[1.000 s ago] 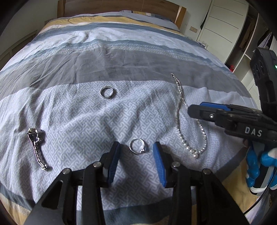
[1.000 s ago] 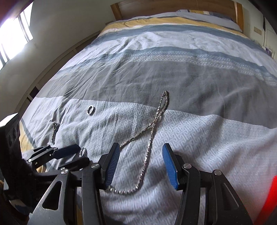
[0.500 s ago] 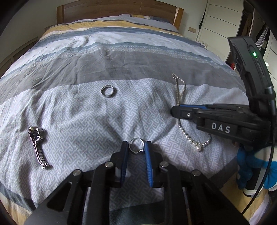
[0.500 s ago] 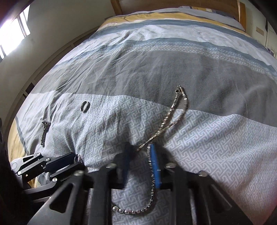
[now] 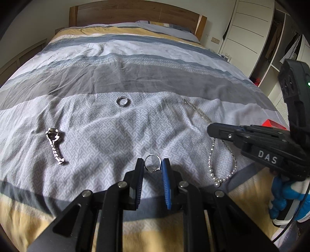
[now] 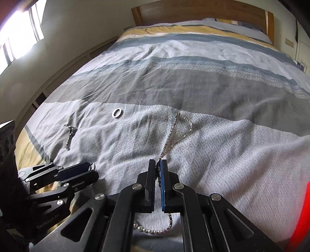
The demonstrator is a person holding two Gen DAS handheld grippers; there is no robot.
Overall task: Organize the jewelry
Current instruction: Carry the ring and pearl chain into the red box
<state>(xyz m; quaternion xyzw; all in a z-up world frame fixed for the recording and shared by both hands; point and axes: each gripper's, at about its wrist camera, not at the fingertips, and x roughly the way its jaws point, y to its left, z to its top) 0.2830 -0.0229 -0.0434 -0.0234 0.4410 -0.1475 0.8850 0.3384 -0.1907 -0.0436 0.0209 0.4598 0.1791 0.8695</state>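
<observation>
My left gripper (image 5: 153,163) is shut on a thin silver ring (image 5: 153,159), lifted just above the patterned duvet. My right gripper (image 6: 158,164) is shut on a silver bead necklace (image 6: 174,133); its pearl end hangs below the fingers (image 6: 153,230). The same necklace shows in the left wrist view (image 5: 213,164), passing under my right gripper (image 5: 213,129). A wide silver band ring (image 5: 122,101) lies further up the bed and also shows in the right wrist view (image 6: 116,112). A silver link bracelet (image 5: 54,144) lies at the left, and shows in the right wrist view (image 6: 70,136).
Everything sits on a striped grey, blue and yellow duvet (image 5: 135,64) with a wooden headboard (image 5: 135,13) at the far end. White wardrobes (image 5: 250,29) stand to the right of the bed. A red object (image 5: 271,124) shows behind my right gripper.
Both grippers went from open to shut, the left on the thin ring and the right on the necklace. Both have since risen a little, lifting the ring and the necklace's middle.
</observation>
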